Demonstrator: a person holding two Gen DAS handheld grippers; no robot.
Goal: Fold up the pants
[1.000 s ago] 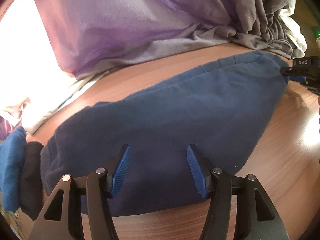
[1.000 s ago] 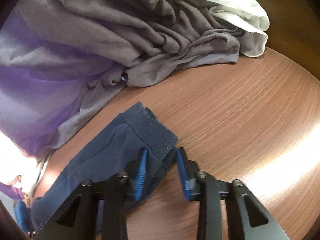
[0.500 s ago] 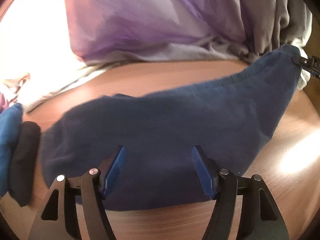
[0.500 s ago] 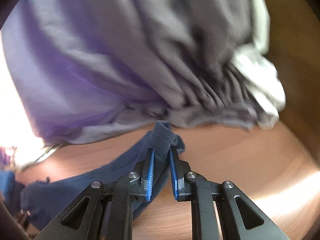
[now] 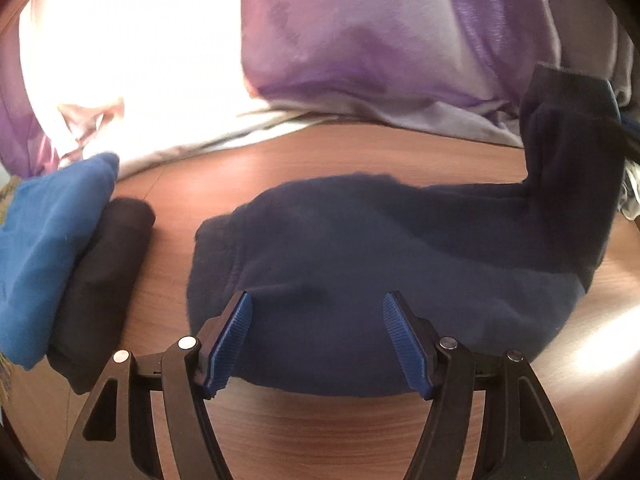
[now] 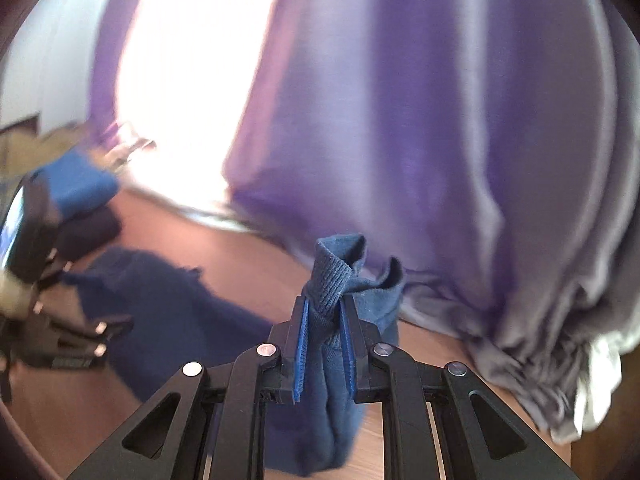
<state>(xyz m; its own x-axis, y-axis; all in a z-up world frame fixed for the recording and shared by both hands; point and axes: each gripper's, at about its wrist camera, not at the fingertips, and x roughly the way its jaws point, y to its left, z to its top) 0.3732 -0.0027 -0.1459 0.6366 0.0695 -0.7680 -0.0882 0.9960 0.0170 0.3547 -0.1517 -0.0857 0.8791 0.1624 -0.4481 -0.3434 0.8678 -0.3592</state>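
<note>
The navy blue pants (image 5: 380,248) lie on the brown wooden table (image 5: 320,432). Their right end (image 5: 568,128) is lifted off the table. My left gripper (image 5: 316,340) is open, its blue pads hovering over the near edge of the pants. My right gripper (image 6: 324,336) is shut on the ribbed cuff (image 6: 332,276) of the pants and holds it raised above the table; the cloth hangs down between the fingers. The rest of the pants (image 6: 172,312) trails left on the table, where the left gripper (image 6: 60,336) shows.
A folded bright blue garment (image 5: 48,248) and a dark folded garment (image 5: 104,280) lie at the left. A purple cloth (image 5: 380,40) and grey crumpled fabric (image 6: 560,320) with some white cloth fill the back and right. A bright window glare sits at the upper left.
My right gripper closed on the pants cuff and lifted it up and leftward. The pants leg folded up at the right. My left gripper stayed open and shifted a little.
</note>
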